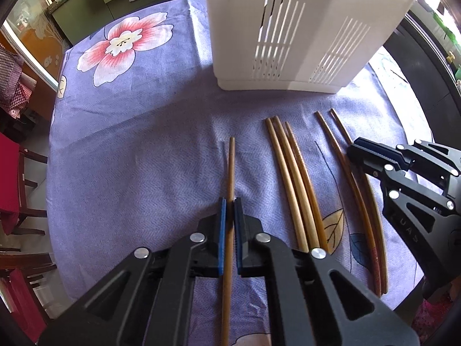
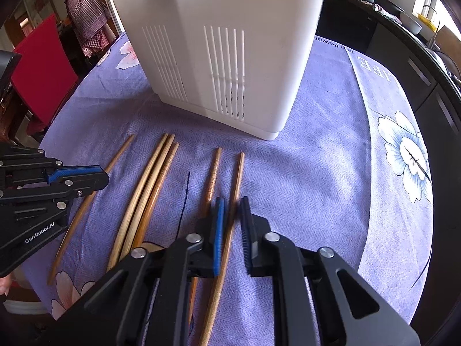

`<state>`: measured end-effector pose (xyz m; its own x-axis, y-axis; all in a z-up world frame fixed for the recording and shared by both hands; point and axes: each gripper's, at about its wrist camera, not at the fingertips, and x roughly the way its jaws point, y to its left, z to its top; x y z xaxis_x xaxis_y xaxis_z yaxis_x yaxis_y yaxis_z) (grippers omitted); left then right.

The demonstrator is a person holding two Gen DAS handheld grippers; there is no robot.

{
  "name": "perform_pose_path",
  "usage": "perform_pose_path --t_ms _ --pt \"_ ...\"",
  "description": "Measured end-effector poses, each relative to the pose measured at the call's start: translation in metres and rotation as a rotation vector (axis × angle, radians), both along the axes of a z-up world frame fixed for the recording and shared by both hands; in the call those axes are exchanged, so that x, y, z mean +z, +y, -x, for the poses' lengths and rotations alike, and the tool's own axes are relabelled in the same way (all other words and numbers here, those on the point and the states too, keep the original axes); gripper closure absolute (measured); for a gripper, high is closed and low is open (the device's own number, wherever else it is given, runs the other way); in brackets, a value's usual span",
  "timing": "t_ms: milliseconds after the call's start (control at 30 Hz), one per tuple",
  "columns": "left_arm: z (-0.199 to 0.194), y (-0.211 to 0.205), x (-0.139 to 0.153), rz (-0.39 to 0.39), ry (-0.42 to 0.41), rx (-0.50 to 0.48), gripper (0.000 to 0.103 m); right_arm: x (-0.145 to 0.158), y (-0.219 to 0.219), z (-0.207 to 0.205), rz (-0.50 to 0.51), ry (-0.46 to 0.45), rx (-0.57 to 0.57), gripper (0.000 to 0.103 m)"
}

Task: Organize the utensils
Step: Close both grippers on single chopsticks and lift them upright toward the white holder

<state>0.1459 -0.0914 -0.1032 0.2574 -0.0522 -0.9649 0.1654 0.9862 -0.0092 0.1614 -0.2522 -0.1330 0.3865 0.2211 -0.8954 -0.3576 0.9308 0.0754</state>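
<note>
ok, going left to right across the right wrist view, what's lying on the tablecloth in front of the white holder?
Left gripper over a lone chopstick → bundle of three chopsticks → ringed chopstick → chopstick clamped in the right gripper → bare purple tablecloth → its white flower print.

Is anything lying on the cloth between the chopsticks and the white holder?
Nothing visible. Bare purple cloth separates the chopstick in the left gripper from the white holder; the other chopsticks lie alongside.
</note>
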Motion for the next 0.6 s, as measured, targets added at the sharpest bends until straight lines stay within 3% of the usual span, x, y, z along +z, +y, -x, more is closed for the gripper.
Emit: perform_pose_path --t_ms 233,600 --pt "0.002 0.018 0.013 0.036 -0.023 -0.002 0.098 0.033 -0.029 0.018 -0.095 -0.085 -0.036 0.097" --pt "0.029 0.024 0.075 0.058 -0.158 -0.042 0.098 0.113 -0.082 0.070 -0.229 -0.290 -0.099 0.097"
